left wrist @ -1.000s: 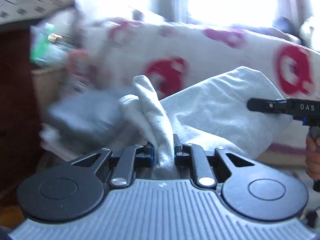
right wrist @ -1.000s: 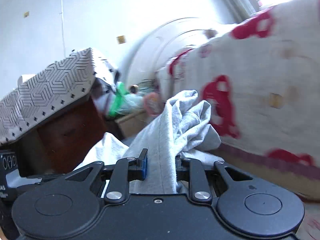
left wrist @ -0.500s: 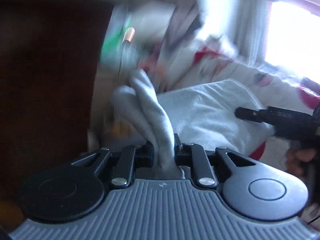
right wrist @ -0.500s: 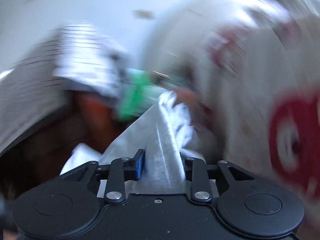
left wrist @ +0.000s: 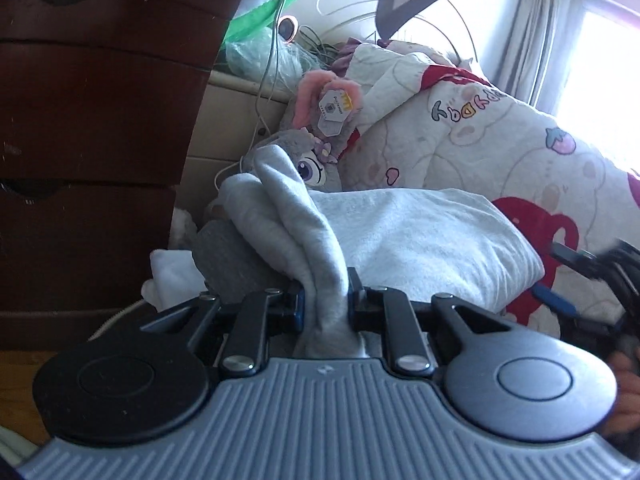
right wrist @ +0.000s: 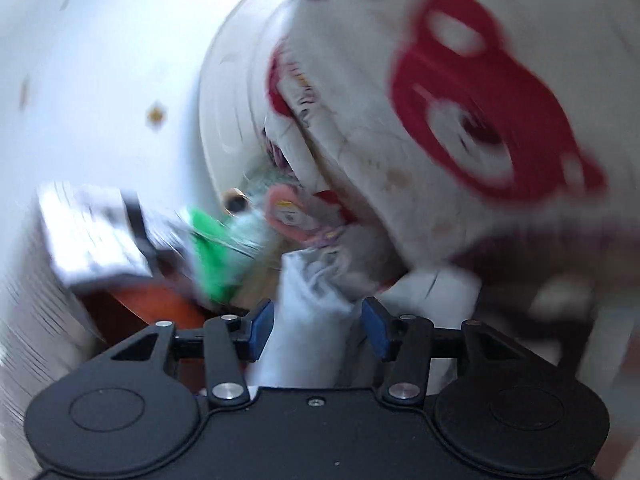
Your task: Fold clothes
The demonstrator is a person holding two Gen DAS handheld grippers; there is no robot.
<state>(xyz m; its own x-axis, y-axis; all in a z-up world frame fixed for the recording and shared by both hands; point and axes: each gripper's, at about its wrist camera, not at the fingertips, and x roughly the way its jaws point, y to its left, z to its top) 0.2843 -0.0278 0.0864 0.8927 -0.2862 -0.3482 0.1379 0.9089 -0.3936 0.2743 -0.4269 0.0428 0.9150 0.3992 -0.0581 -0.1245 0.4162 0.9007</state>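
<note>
A light grey garment point(left wrist: 420, 232) lies folded on the patterned quilt point(left wrist: 500, 140). One bunched end of it rises between the pads of my left gripper point(left wrist: 325, 300). Those pads still press on the cloth while the jaws are opening. In the blurred right wrist view, my right gripper point(right wrist: 318, 328) has its jaws opening. Its blue pads stand just off another bunch of the grey garment point(right wrist: 312, 312) that sits between them. The right gripper's fingers point(left wrist: 572, 258) also show, blurred, at the right edge of the left wrist view, beside the garment's far end.
A dark wooden chest of drawers point(left wrist: 92, 120) fills the left side. A grey and pink plush toy point(left wrist: 312, 160) and a green bag point(left wrist: 256, 28) sit behind the garment. A dark grey folded item point(left wrist: 228, 256) and a white cloth point(left wrist: 172, 276) lie to its left.
Both grippers have swung left toward the chest, carrying the garment's ends. The right jaws have widened away from the cloth. The left pads still pinch it.
</note>
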